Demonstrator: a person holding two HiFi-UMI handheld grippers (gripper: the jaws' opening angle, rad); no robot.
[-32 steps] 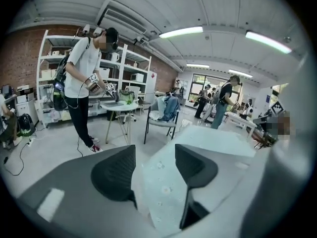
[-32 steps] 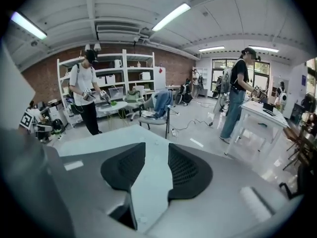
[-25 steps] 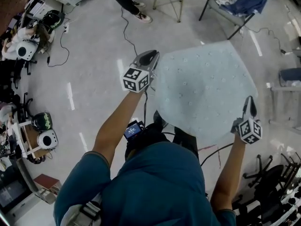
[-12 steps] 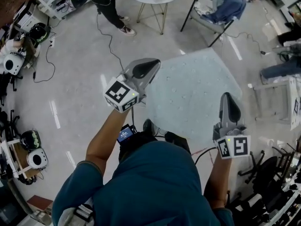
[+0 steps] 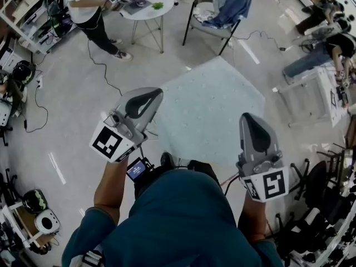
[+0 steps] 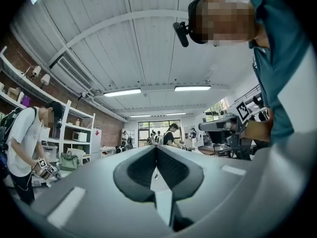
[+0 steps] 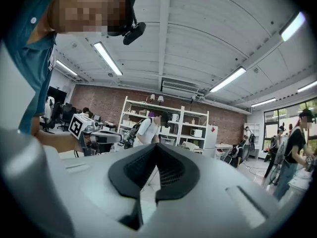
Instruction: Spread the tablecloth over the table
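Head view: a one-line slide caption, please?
The left gripper and right gripper pinch a pale tablecloth, outspread above the floor.

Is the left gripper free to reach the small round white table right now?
Probably not. The left gripper is shut on a corner of the pale blue tablecloth, and the small round white table stands far off across the floor.

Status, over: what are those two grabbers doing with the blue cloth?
Left gripper, right gripper shut on tablecloth corners. Spread wide ahead between them. Chair beyond, apart.
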